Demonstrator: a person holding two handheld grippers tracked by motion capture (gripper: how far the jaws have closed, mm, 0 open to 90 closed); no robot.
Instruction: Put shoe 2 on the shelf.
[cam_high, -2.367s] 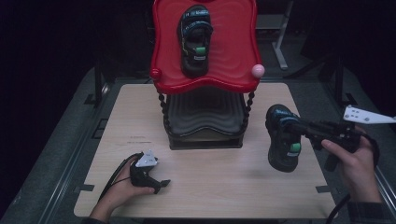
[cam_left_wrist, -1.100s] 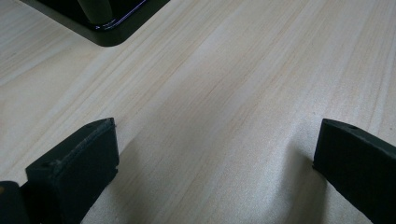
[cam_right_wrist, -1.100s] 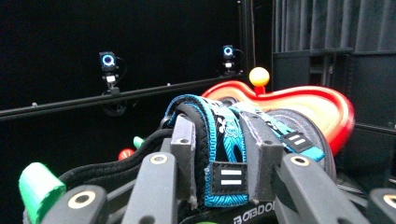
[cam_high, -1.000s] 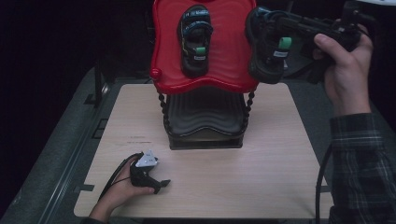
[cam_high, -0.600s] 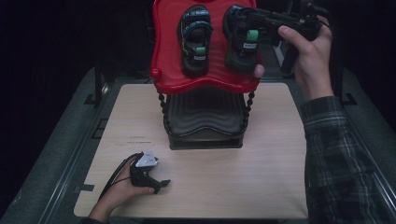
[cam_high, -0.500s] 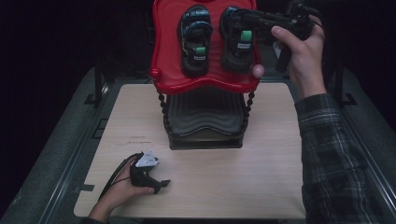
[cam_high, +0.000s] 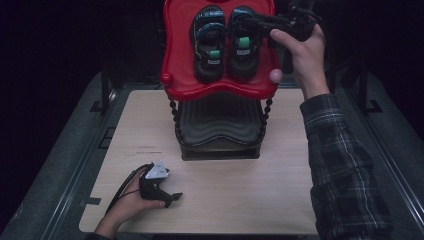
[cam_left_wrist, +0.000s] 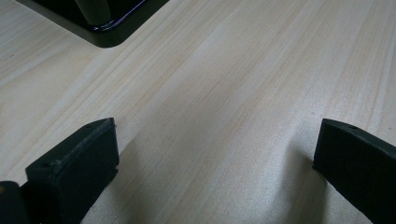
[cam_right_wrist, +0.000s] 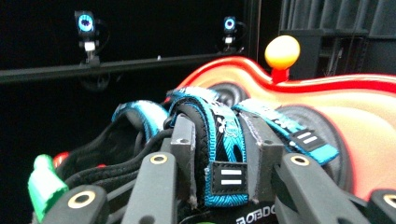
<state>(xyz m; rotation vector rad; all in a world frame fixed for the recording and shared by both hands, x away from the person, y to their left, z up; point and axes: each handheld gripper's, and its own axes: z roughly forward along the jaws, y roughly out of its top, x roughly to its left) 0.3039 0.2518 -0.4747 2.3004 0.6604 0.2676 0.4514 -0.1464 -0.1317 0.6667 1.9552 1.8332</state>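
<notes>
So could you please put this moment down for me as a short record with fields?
Work in hand: placing a second sandal on the red tray
Right gripper: shut on the strap of the right-hand sandal, over the tray
Other sandal: lies on the tray, beside the held one
Red tray: top level of a black stand, round knobs at its corners
Left gripper: open, nothing between its jaws, resting on the wooden table
Sandal contact with tray: cannot tell
</notes>
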